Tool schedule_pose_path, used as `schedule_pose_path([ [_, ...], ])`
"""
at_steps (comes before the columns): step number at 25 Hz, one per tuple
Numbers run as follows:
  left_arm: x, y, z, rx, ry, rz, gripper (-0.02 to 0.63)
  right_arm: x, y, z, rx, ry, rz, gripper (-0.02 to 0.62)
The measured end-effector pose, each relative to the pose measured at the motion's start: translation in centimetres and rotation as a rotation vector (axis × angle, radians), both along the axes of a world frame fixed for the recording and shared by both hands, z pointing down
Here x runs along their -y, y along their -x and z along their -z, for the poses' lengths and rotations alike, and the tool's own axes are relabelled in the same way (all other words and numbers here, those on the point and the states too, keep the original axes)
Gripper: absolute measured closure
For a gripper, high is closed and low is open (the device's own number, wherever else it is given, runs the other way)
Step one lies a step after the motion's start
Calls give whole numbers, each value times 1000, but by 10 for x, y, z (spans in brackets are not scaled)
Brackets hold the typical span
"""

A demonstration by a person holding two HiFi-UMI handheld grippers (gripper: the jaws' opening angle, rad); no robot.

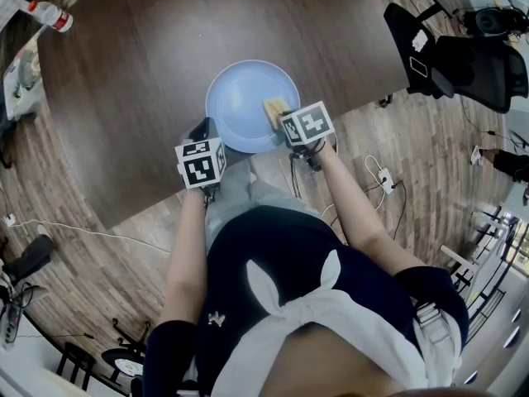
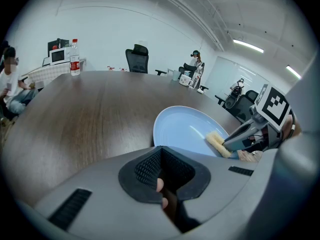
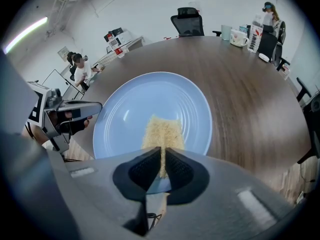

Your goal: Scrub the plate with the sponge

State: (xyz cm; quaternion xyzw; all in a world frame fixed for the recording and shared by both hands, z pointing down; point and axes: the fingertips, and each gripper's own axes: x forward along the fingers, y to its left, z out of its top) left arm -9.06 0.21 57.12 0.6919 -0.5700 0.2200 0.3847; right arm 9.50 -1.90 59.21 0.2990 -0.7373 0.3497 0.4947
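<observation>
At the near edge of the table (image 1: 124, 73): one plate (image 1: 240, 98), pale blue, lying flat on the wood.

- Sponge (image 3: 162, 131): yellow and coarse. It rests on the plate's surface, on the side toward the right gripper, and reaches from the near rim toward the centre.
- Right gripper (image 3: 163, 156): jaws clenched on the sponge's near end. The rest of the sponge lies forward onto the plate.
- Left gripper (image 2: 160, 154): jaws drawn together with nothing between them. It is just beside the plate's left near rim and does not appear to touch it.

Step in hand, as judged: scrubbing, with the sponge already down on the plate.

Next move calls for downward pressure and strokes across the uncovered left and far parts. The plate is unheld and sits close to the table edge, so it may slide. Bracing the rim with the left gripper would help.
</observation>
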Motion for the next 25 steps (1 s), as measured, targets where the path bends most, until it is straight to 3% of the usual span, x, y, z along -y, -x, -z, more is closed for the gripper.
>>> schedule_pose_path([
  [25,3,-2,-1,11,6,13,600,-19,12,-1,53,27,61,569],
])
